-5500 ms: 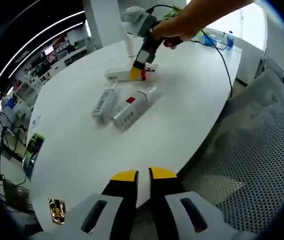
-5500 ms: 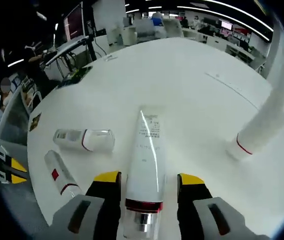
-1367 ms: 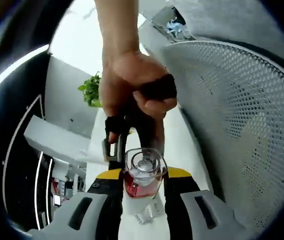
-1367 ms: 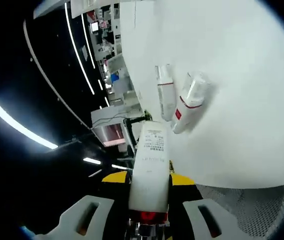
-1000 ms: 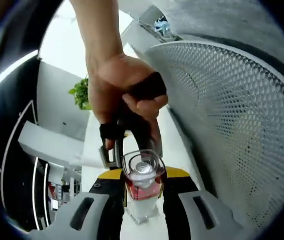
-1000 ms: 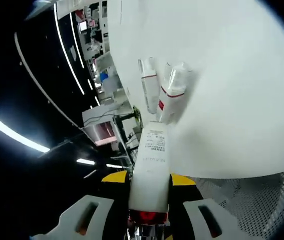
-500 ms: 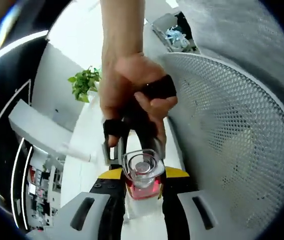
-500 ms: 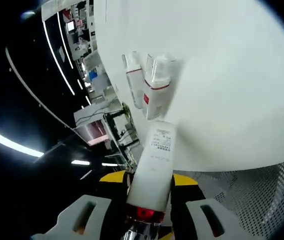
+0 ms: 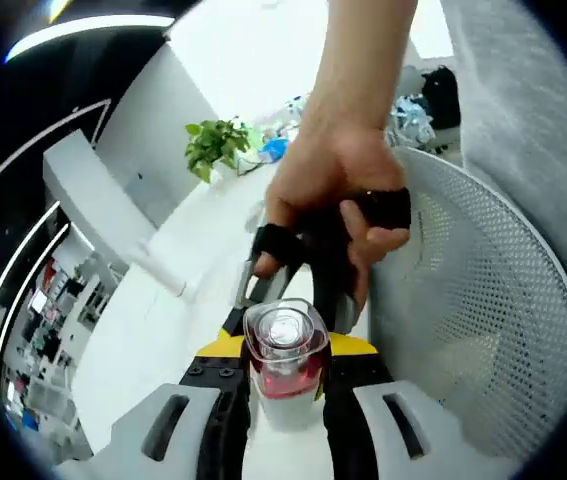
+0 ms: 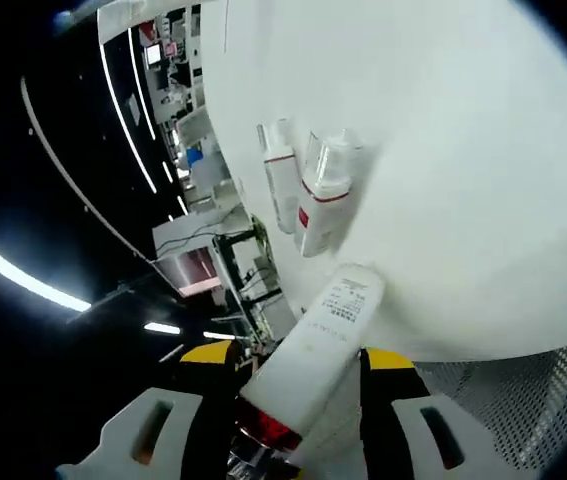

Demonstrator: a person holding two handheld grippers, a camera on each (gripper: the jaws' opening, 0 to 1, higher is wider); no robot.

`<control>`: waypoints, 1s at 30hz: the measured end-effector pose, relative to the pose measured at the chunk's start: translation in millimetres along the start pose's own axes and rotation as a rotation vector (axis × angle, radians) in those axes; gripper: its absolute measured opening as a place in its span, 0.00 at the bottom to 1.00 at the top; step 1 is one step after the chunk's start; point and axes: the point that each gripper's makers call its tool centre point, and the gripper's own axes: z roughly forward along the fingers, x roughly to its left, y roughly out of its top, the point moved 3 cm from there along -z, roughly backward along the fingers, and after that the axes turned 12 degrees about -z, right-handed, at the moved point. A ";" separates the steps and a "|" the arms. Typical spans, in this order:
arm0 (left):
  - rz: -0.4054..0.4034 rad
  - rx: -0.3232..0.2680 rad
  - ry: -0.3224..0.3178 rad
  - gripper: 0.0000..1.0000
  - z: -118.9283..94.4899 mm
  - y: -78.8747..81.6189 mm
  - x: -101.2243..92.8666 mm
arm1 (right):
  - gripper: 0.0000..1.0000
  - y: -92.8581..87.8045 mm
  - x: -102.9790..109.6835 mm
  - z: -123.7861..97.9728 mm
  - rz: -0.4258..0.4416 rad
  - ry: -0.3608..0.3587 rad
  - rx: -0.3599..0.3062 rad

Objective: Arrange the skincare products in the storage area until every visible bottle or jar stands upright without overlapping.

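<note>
A white tube [image 10: 315, 355] with a red band and clear cap [image 9: 284, 345] is held in the air over the edge of the white table [image 10: 443, 140]. My left gripper [image 9: 285, 352] is shut on its cap end. The tube lies tilted between the jaws of my right gripper [image 10: 298, 356], which stand open with a gap beside it. A person's hand [image 9: 328, 190] holds the right gripper just behind the cap. Two white bottles with red bands [image 10: 281, 185] [image 10: 325, 195] lie side by side on the table. Another white tube [image 9: 158, 268] stands farther off.
A grey mesh chair [image 9: 483, 340] stands close to the table edge on the right of the left gripper view. A potted plant [image 9: 218, 145] and clutter sit at the table's far end. Dark office desks [image 10: 178, 90] lie beyond the table.
The right jaws have spread and the tube now leans to one side between them. The left gripper still holds the cap. Both views have swung round.
</note>
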 end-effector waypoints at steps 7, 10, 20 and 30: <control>-0.243 -0.048 0.089 0.22 -8.9 -6.3 28.6 | 0.43 18.8 15.5 -7.1 -0.037 0.075 -0.081; -0.331 -0.067 0.119 0.22 -10.2 -8.4 37.6 | 0.45 25.2 20.8 -9.6 -0.061 0.077 -0.102; -0.607 -0.141 0.260 0.23 -18.9 -21.0 61.0 | 0.41 31.9 23.1 -24.2 -0.214 0.023 -0.140; -0.678 -0.196 0.325 0.24 -25.3 -26.5 65.8 | 0.43 18.3 19.7 -32.7 -0.331 -0.003 -0.146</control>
